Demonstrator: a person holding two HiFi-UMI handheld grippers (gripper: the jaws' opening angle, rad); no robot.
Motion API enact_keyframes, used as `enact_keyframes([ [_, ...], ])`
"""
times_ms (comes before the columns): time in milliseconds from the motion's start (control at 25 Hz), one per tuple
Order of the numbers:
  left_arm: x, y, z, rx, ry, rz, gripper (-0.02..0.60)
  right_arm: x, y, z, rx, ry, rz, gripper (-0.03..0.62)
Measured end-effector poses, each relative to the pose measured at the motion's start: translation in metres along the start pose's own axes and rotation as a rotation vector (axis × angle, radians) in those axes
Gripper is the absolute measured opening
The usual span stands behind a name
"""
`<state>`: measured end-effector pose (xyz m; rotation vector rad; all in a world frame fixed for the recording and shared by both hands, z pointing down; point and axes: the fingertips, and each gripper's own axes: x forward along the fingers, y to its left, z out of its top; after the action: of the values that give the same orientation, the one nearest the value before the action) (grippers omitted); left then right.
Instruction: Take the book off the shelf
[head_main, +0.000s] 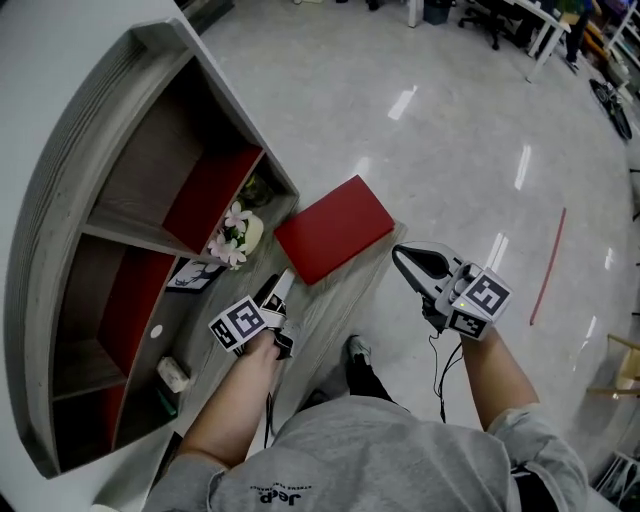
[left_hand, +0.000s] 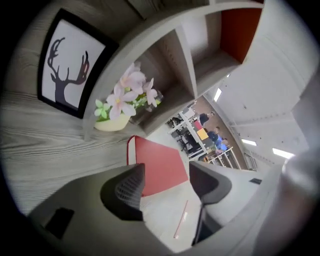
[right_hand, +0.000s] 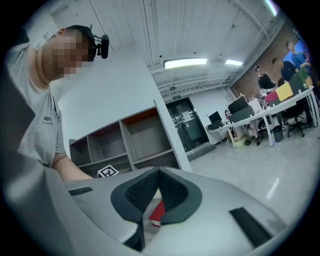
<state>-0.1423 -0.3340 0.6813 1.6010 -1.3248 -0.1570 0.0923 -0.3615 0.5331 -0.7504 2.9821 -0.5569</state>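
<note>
The red book (head_main: 335, 228) lies flat on the wooden ledge (head_main: 322, 305) in front of the grey shelf (head_main: 110, 120), one corner jutting out over the floor. My left gripper (head_main: 278, 292) hovers over the ledge just short of the book, open, with nothing between its jaws. In the left gripper view the book (left_hand: 160, 167) shows past the left gripper (left_hand: 167, 182). My right gripper (head_main: 400, 255) hangs over the floor to the right of the book, shut and empty. The right gripper view shows the right gripper (right_hand: 159, 172) with a sliver of the red book (right_hand: 157, 214) behind it.
A pot of pink flowers (head_main: 238, 232) stands on the ledge beside the book, and a framed deer picture (head_main: 190, 277) leans nearby. The shelf compartments have red back panels (head_main: 210, 195). A small white object (head_main: 172, 374) sits lower on the ledge. Desks and people are far off (left_hand: 205, 131).
</note>
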Motion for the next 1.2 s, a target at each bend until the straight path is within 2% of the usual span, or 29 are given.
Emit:
enact_keyframes([
  [120,-0.026,-0.019,0.018,0.024,-0.068,-0.070,0.257,0.018,0.010,0.011,-0.017,0.004,0.043,0.002],
  [240,-0.058,-0.037,0.038,0.082,-0.144,-0.127,0.195,0.041,0.027,0.022,-0.040,0.007,0.097,0.002],
  [400,-0.110,-0.052,0.054,0.165,-0.228,-0.165,0.125,0.067,0.057,0.031,-0.066,0.023,0.160,0.002],
  [520,-0.153,-0.067,0.062,0.196,-0.291,-0.234,0.075,0.089,0.085,0.035,-0.080,0.047,0.209,0.002],
  [600,-0.184,-0.072,0.066,0.229,-0.337,-0.254,0.044,0.102,0.107,0.037,-0.094,0.064,0.245,0.002],
  [720,-0.239,-0.075,0.067,0.292,-0.398,-0.261,0.034,0.120,0.148,0.038,-0.121,0.085,0.308,0.002],
  [840,-0.300,-0.071,0.069,0.321,-0.466,-0.251,0.032,0.134,0.193,0.036,-0.148,0.108,0.359,0.002],
  [1200,-0.491,-0.044,0.067,0.383,-0.656,-0.131,0.031,0.172,0.327,0.024,-0.176,0.158,0.428,0.002],
])
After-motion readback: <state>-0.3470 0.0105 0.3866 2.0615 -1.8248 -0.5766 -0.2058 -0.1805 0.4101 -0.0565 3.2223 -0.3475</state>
